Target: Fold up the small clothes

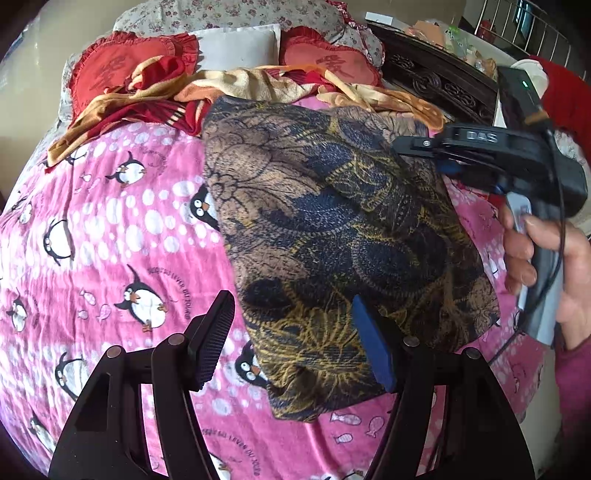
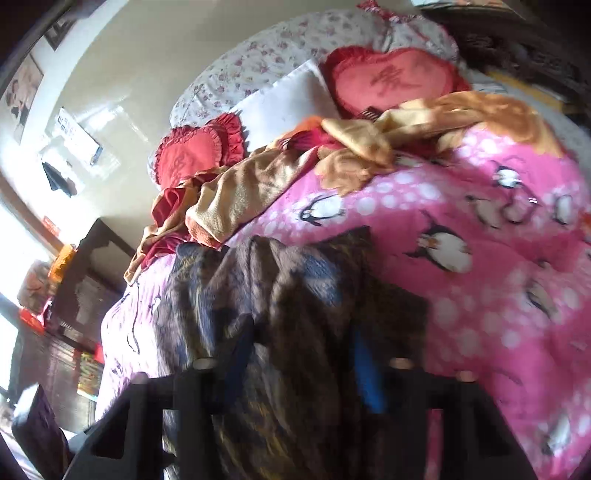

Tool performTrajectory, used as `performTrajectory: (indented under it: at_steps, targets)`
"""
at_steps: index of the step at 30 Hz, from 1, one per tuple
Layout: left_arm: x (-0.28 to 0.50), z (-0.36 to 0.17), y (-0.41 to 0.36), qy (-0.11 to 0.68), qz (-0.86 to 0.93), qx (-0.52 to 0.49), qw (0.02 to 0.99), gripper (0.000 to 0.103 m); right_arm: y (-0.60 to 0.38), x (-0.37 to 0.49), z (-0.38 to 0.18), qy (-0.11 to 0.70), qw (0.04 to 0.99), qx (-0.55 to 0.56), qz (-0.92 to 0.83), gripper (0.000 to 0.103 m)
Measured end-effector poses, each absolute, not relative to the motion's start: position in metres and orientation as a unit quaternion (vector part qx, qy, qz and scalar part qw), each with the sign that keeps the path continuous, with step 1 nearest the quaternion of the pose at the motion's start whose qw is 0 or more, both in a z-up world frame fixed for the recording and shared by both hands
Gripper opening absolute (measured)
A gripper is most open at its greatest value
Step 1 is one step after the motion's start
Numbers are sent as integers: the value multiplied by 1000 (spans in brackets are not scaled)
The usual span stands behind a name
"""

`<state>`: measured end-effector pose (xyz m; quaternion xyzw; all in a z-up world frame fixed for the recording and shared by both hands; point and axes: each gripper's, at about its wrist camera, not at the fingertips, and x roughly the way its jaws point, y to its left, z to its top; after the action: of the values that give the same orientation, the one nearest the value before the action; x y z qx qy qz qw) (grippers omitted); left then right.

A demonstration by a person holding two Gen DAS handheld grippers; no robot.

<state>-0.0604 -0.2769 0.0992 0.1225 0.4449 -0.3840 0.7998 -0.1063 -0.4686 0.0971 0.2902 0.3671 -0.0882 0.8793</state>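
Observation:
A small dark garment (image 1: 332,236) with a blue, brown and gold pattern lies on the pink penguin bedsheet (image 1: 96,236). My left gripper (image 1: 295,339) is open just above its near edge, one finger over the sheet, the blue-padded one over the cloth. My right gripper (image 1: 436,155), held in a hand, is at the garment's far right edge; its jaws look nearly closed there. In the blurred right wrist view the garment (image 2: 295,295) lies bunched between my right gripper's fingers (image 2: 303,373), which stand apart.
Orange and red blankets (image 1: 229,88) lie crumpled past the garment, with red heart cushions (image 1: 110,70) and a floral pillow (image 1: 229,18) behind. A dark carved cabinet (image 1: 436,77) stands at the right of the bed.

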Motion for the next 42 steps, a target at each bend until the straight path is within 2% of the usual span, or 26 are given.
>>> performTrajectory:
  at_steps: [1,5,10,12,14,21,24,30,35,36,38,42]
  targets:
    - [-61,98,-280,446,-385,127,797,66,-467,-100,99,369,885,266,-99,12]
    - [-60,89,-287,448,-389,135,793,67,-464,-105,102,369,895,210,-138,10]
    - [-57,77,-293,466,-387,128,785,67,-474,-111,70,385,884,208,-162,10]
    - [-57,77,-292,467,-384,130,786,67,-478,-113,75,382,883,219,-163,13]
    - [-58,80,-290,464,-381,129,789,67,-481,-123,89,372,880,244,-166,29]
    - [-59,85,-289,459,-372,129,796,67,-424,-161,126,352,911,192,-95,36]
    - [-62,86,-289,457,-369,132,798,66,-401,-166,117,368,911,167,-79,36]
    - [-69,89,-283,455,-362,136,802,66,-404,-178,61,424,883,162,-119,36]
    - [-69,94,-278,452,-361,131,805,66,-405,-187,75,413,886,176,-116,36]
    - [-68,96,-277,451,-362,126,806,66,-406,-188,78,409,887,181,-115,38]
    - [-64,99,-275,449,-360,116,809,67,-410,-191,84,394,890,196,-117,52]
    - [-55,100,-275,456,-353,108,810,66,-412,-186,99,370,900,193,-127,52]
